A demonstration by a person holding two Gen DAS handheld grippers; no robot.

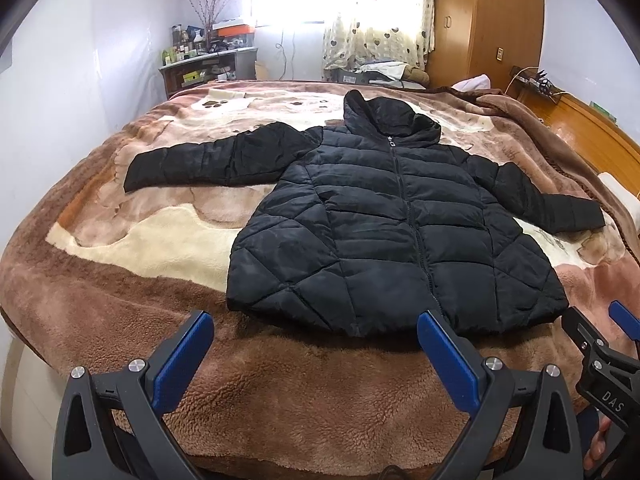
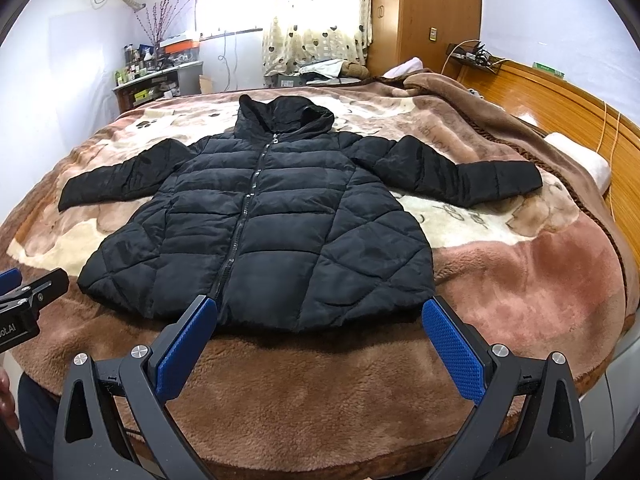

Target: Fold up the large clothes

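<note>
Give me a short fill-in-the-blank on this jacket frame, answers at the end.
1. The black jacket lies on the blanket with both sleeves spread ____.
2. Its front zipper is ____.
3. The left gripper and right gripper are both ____, holding nothing.
4. The hood points toward the curtained ____.

Missing words: out; closed; open; window

Black quilted puffer jacket w/ hood: solid black, diamond/stripe stitching, black zip. Fleece bed blanket: brown/cream/pink w/ paw-print pattern. Left gripper & right gripper: black frames, blue textured pads. Window curtain: cream w/ dark hearts. Wooden wardrobe: orange-brown.
</note>
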